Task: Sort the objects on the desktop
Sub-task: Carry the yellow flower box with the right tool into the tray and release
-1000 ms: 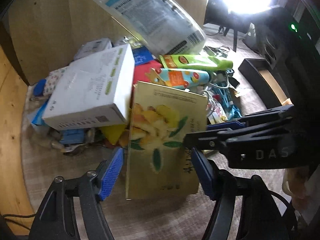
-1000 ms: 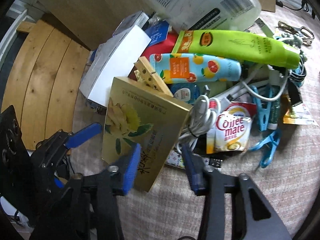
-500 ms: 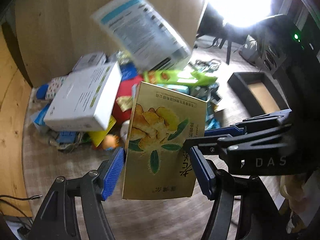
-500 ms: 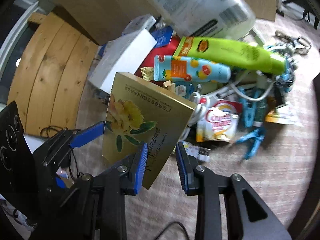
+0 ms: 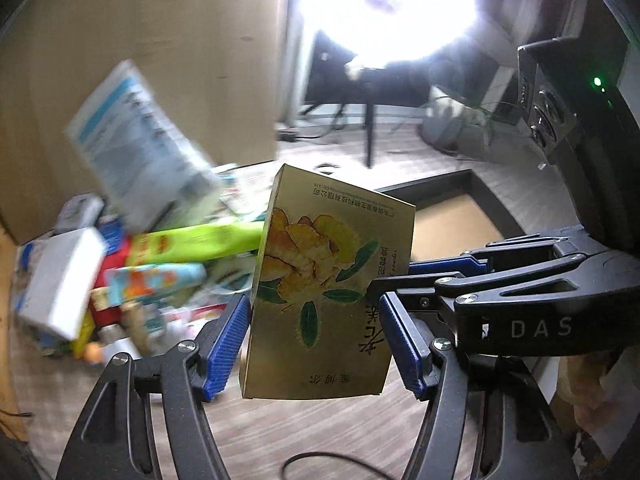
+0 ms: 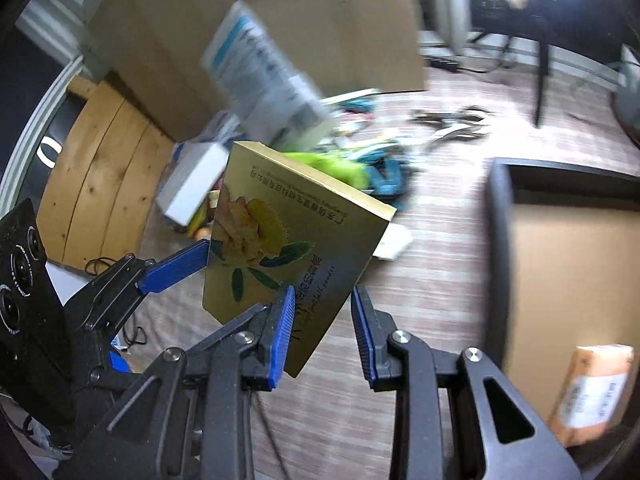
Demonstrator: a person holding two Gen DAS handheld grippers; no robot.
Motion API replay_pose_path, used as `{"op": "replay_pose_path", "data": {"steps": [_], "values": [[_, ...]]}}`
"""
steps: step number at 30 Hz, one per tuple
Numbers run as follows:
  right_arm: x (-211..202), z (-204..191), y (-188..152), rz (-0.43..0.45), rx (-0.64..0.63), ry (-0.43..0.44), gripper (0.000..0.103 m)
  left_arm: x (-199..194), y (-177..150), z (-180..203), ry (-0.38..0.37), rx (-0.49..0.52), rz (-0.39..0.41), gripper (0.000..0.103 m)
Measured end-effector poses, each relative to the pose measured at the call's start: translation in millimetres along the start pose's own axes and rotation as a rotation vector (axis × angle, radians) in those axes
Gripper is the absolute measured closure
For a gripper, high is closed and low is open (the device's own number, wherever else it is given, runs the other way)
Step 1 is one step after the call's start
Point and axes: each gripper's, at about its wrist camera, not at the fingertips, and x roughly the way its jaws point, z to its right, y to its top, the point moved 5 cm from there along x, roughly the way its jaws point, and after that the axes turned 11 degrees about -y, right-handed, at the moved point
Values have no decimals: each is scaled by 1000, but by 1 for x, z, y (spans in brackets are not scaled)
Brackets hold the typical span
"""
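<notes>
Left wrist: gripper (image 5: 314, 344) astride raised gold box (image 5: 324, 288)

Your left gripper (image 5: 312, 338) is raised off the surface with its blue pads spread wide. Your right gripper (image 6: 322, 330) reaches in from the right side, crossing the left, its pads also parted.

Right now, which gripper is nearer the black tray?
Right. The right gripper is on the tray side of the gold box, beside the black tray; the left gripper is on the box's far side.
</notes>
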Motion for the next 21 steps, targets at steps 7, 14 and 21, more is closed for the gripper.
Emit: {"op": "replay_pose_path", "data": {"steps": [7, 14, 21], "values": [[-19, 96, -7, 4, 80, -69, 73, 55, 19, 63, -64, 38, -24, 41], [-28, 167, -10, 8, 152, -108, 73, 99, 33, 109, -101, 81, -60, 42], [-37, 211, -12, 10, 191, -144, 73, 122, 42, 138, -119, 106, -87, 38]]}}
